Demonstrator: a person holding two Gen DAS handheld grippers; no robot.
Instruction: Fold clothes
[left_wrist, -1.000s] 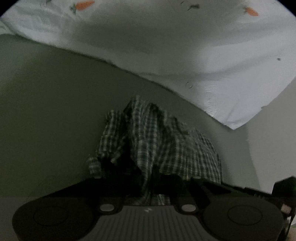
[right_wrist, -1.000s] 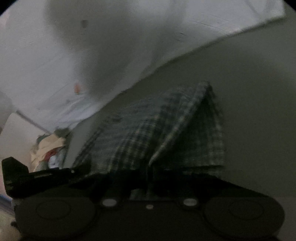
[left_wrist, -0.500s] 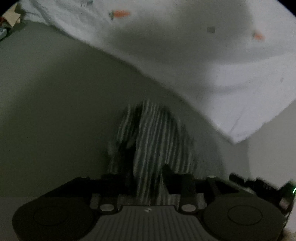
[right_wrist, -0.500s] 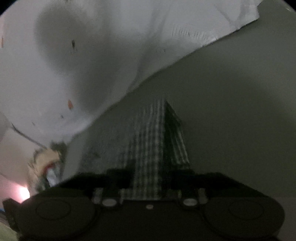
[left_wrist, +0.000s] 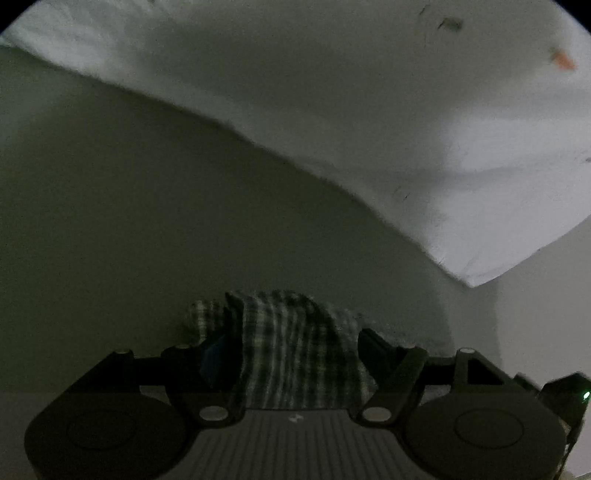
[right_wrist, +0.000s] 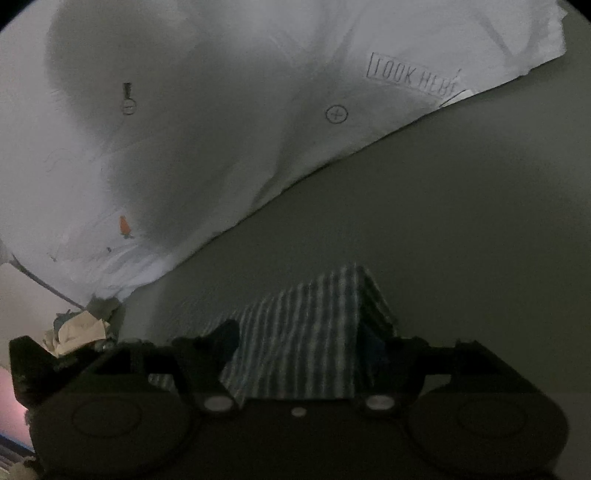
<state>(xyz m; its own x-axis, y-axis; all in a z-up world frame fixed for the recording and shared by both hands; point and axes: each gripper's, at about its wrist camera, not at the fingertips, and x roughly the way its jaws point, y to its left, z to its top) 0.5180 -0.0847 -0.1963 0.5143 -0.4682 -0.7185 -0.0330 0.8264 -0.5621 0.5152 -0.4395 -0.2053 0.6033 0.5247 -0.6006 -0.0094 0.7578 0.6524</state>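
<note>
Change: both sets of jaws were pinched on the plaid cloth a second ago and have just been opening; the cloth now lies lower and closer to each camera, slack between the spread fingers.

Left view, jaws: left gripper (left_wrist: 291, 350) has its jaws well apart, with the plaid cloth (left_wrist: 295, 347) bunched in the gap; the fingers stand to either side of it and do not look pressed on it.
Left view, cloth: a rumpled hump that starts at the gripper body and reaches only just ahead of the jaws, resting on the dark green surface (left_wrist: 147, 229).
Left view, ahead of jaws: well ahead and to the right lies a white sheet (left_wrist: 369, 110) with a small orange carrot print (left_wrist: 563, 61) near its far right; its edge runs on a slant from upper left to a corner at right.
Left view, right edge: part of the other gripper's dark body with a green light (left_wrist: 585, 396) shows just right of the jaws.

Right view, jaws: right gripper (right_wrist: 299, 347) also has its jaws spread, the plaid cloth (right_wrist: 306, 332) lying loose between them.
Right view, cloth: it rises to a folded corner just ahead of the jaws, slightly right of the middle, on the green surface (right_wrist: 461, 229).
Right view, ahead of jaws: the white sheet (right_wrist: 221, 110) fills the upper left, printed with the words "LOOK HERE" (right_wrist: 412, 78).
Right view, left of jaws: a heap of mixed clothes (right_wrist: 79, 328) sits far to the left, beyond the left gripper's dark body.
</note>
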